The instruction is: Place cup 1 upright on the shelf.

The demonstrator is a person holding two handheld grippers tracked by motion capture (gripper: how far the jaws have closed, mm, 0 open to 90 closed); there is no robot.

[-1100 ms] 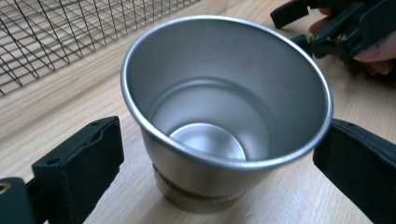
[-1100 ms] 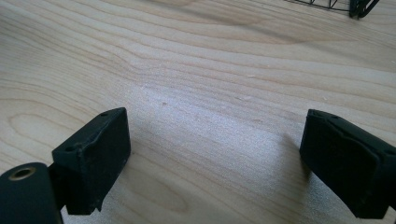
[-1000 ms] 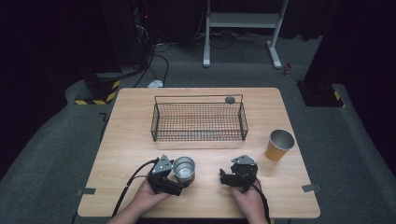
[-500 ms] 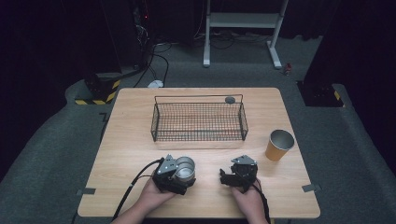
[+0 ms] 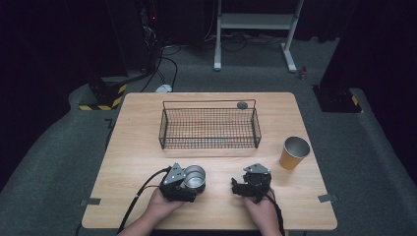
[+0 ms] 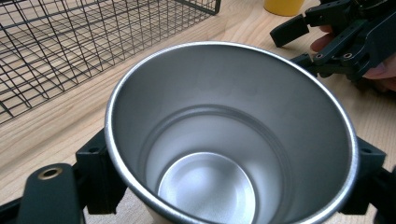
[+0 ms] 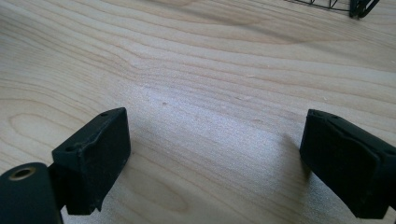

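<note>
Now your left gripper (image 5: 189,183) has just been closing, and its fingers (image 6: 100,175) grasp the steel cup (image 6: 229,140) from both sides, upright on the near desk (image 5: 147,147). Your right gripper (image 5: 241,188) rests to its right, fingers (image 7: 95,156) released and holding nothing. The grasp looks done; lifting, probably toward the far wire basket (image 5: 209,129), is left.

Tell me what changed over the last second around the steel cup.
The left gripper has just been closing its jaws, which now sit against both sides of the steel cup; a second ago they stood wide beside it. The cup stayed upright in place. The right gripper remained open over bare table, and the wire basket and orange cup did not move.
</note>
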